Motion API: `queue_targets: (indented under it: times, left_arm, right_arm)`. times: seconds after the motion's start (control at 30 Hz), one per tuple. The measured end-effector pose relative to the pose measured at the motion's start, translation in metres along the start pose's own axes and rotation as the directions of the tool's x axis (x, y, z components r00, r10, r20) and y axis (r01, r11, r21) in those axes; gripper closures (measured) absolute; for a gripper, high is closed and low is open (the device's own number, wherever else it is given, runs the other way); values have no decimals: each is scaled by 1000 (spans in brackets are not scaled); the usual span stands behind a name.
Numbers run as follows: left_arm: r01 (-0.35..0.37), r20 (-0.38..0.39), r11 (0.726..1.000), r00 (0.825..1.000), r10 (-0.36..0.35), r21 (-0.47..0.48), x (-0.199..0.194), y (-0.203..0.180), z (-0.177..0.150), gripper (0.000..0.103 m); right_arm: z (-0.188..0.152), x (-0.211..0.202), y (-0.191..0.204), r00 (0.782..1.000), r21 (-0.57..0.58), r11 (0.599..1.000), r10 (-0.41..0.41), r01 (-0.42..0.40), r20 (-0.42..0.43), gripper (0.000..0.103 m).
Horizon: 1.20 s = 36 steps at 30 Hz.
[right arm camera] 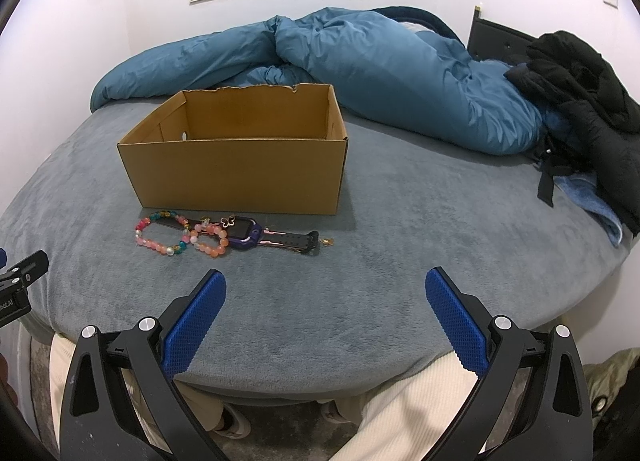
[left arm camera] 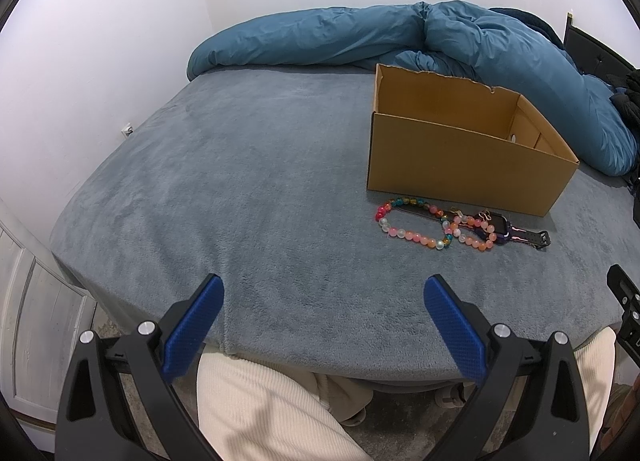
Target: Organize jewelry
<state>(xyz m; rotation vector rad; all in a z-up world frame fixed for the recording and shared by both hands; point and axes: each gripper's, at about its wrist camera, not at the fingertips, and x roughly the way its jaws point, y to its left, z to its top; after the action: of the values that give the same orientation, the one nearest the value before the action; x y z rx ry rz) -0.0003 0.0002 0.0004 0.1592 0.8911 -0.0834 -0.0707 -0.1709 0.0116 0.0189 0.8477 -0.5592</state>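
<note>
Left gripper [left arm camera: 324, 293] spread wide, holding nothing, low over near edge of grey bed [left arm camera: 224, 197]. Right gripper [right arm camera: 326, 287] same, wide apart, holding nothing. Bead bracelets [right arm camera: 182, 239] and purple watch [right arm camera: 248, 237] on blanket, just in front of cardboard box [right arm camera: 240, 177]. Jewelry well ahead of both grippers, touching neither.

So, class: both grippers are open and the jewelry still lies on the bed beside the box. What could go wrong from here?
1. The two beaded bracelets overlap the purple smartwatch with the black strap, so pinching one may drag the others along.
2. The tiny gold charm lying apart on the plush grey blanket could be overlooked or sink into the pile.
3. The open brown cardboard box sits on soft bedding, so a bump might shift it.
</note>
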Motion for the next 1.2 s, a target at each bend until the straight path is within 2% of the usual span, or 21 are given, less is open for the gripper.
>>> queue_targets:
  times: [1.2]
  left_arm:
    - [4, -4, 1000, 1000, -4, 2, 2, -5, 3, 4]
  right_arm:
    - [1, 0, 2, 1000, 1, 1000, -1, 1, -4, 7]
